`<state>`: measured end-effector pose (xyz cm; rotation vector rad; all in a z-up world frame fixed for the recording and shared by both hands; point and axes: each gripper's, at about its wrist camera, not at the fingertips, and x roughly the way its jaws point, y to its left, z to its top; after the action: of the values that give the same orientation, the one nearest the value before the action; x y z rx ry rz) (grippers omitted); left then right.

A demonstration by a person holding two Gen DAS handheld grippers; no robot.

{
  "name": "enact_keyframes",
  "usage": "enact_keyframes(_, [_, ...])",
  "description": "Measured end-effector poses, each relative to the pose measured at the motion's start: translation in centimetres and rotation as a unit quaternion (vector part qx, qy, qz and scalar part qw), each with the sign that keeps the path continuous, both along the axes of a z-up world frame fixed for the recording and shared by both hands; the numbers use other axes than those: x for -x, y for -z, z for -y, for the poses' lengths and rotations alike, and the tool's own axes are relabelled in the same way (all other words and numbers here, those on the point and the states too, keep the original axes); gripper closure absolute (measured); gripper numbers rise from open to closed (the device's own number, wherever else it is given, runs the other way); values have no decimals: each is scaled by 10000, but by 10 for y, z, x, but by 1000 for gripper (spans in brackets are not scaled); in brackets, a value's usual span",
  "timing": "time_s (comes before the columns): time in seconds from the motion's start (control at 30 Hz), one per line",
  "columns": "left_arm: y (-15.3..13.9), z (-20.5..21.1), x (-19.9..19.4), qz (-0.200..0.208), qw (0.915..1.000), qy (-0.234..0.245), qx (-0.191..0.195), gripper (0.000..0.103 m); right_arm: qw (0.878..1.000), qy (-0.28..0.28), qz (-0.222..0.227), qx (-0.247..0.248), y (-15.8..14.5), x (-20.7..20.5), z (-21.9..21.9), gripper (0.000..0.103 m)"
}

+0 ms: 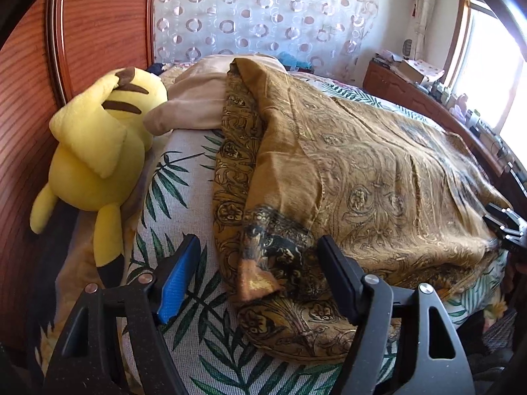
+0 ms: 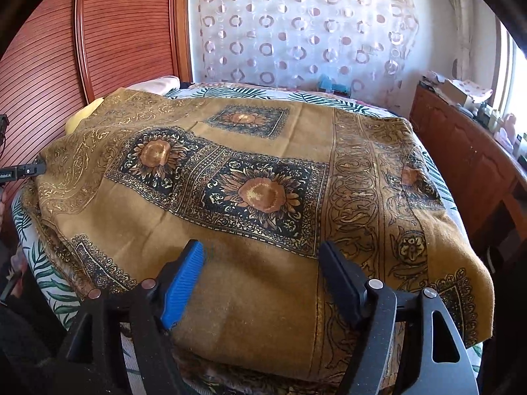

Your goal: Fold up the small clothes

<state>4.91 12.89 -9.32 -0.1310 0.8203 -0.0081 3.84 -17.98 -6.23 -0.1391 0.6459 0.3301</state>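
Bed (image 1: pixel 178 171): one scarf (image 2: pixel 263 197), two gaping claws

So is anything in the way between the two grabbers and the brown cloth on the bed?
No, nothing visible is. The left gripper is open right over the near edge of the brown cloth, and the right gripper is open over its own side of the cloth. The yellow plush toy lies off to the side, apart from the cloth.

Left gripper (image 1: pixel 258 263): jaws spread wide, nothing between the fingers, held low and pointing forward. Right gripper (image 2: pixel 263 268): jaws likewise wide apart and empty, held low, its black tip (image 1: pixel 504 227) visible in the left wrist view.
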Motion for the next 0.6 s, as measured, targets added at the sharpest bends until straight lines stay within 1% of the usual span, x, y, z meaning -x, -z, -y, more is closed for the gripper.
enact_keyframes(0.03, [0, 1, 0, 19, 10000, 8, -3, 39, 10000, -1, -2, 2, 0, 0, 0, 28])
enact_keyframes(0.07, [-1, 1, 1, 40, 10000, 22, 38, 50, 10000, -5, -2, 4, -1, 0, 1, 28])
enact_keyframes(0.1, [-1, 1, 1, 47, 9999, 45, 90, 57, 10000, -3, -2, 3, 0, 0, 0, 28])
enact_keyframes(0.17, [-1, 2, 1, 26, 9994, 174, 305, 78, 10000, -13, -6, -3, 0, 0, 1, 28])
enact_keyframes(0.2, [-1, 2, 0, 8, 9986, 262, 449, 85, 10000, -14, -4, -1, -1, 2, 2, 28])
enact_keyframes(0.23, [-1, 4, -1, -12, 9980, 310, 550, 89, 10000, -15, 0, -3, -2, 4, 3, 28])
enact_keyframes(0.3, [-5, 8, -1, 60, 9984, 294, 490, 90, 10000, -17, 1, -11, -2, 5, 4, 28])
enact_keyframes(0.37, [-17, 13, -1, 215, 9976, 358, 550, 91, 10000, -24, 5, -18, -3, 7, 4, 28])
enact_keyframes(0.47, [-44, 26, -1, 497, 9954, 530, 621, 91, 9999, -53, -57, -125, -7, 9, 10, 28])
enact_keyframes(0.53, [-68, 42, -5, 705, 9926, 743, 657, 91, 9996, -51, -122, -238, -12, 11, 16, 28])
enact_keyframes(0.6, [-88, 59, -12, 873, 9890, 980, 686, 91, 9998, 128, -18, -181, -19, 16, 22, 28])
